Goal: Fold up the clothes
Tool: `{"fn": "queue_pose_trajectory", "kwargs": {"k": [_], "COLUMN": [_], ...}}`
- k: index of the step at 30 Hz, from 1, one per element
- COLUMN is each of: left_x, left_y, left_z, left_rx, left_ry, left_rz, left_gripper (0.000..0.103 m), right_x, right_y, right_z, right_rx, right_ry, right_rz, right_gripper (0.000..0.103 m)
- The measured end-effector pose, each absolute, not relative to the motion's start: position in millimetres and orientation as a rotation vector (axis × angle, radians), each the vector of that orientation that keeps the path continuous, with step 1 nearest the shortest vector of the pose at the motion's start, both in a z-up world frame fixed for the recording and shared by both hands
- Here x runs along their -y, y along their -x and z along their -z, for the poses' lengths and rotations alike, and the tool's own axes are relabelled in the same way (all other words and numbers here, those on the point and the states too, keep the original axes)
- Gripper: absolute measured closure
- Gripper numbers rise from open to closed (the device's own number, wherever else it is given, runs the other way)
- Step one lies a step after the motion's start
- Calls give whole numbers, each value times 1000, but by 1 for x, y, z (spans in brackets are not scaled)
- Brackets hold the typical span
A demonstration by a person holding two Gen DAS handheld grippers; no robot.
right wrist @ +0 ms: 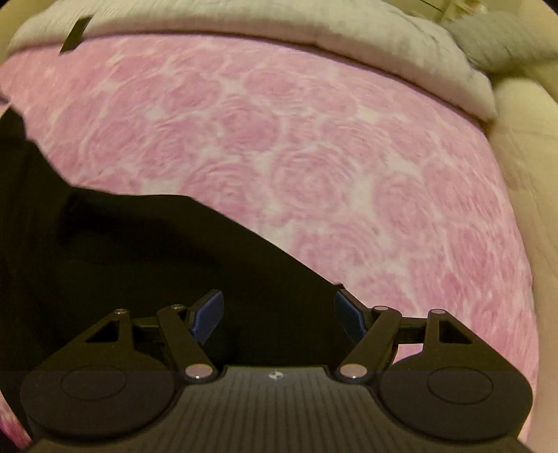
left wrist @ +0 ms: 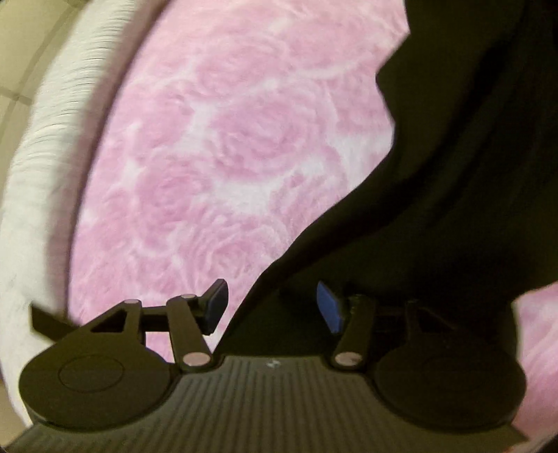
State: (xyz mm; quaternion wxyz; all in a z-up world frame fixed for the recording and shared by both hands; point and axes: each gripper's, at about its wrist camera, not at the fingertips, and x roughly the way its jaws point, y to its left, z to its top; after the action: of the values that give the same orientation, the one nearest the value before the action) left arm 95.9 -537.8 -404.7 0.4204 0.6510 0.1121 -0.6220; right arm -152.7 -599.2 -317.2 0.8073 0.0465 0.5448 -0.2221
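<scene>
A black garment point(left wrist: 453, 167) lies spread on a pink rose-patterned bedspread point(left wrist: 226, 146). In the left wrist view it fills the right side, and its slanted edge runs down between the fingers of my left gripper point(left wrist: 273, 308). The blue pads stand apart and do not press the cloth. In the right wrist view the same black garment point(right wrist: 122, 251) covers the lower left. My right gripper point(right wrist: 279, 319) hovers over its edge with the jaws wide and nothing pinched; the right fingertip point(right wrist: 348, 319) sits at the cloth's border.
A white quilted bed edge point(left wrist: 45, 167) curves along the left in the left wrist view. At the top of the right wrist view lie a white blanket point(right wrist: 314, 31) and a grey pillow point(right wrist: 502, 45). Bare pink bedspread point(right wrist: 366, 167) stretches to the right.
</scene>
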Motion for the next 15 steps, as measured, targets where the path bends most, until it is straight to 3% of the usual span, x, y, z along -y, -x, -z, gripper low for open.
{"fn": "queue_pose_trajectory", "kwargs": {"k": [5,8,11,12,15], "left_x": [563,571,570,565,549], "left_y": [-123,-126,-120,-116,-111], "left_z": [439,452,453,450,433], "left_rx": [-338,-427,-497,-488,-493], "left_ry": [-1737,-1793,-1827,-1838,-1811], "left_rz": [1685,1733,1736,1720,1669], "left_gripper": [52,68,98,103,103], "right_x": [596,606,625,634,664], "right_y": [144,148,152,153,156], "right_z": [321,325,333,336,348], "right_rx": [-1235,-1262,-1283,-1285,-1289], "right_ry": [-68,-34,-20,-18,-55], "right_rz": [502,498,473,467,438], "right_gripper": [31,31,31,31,31]}}
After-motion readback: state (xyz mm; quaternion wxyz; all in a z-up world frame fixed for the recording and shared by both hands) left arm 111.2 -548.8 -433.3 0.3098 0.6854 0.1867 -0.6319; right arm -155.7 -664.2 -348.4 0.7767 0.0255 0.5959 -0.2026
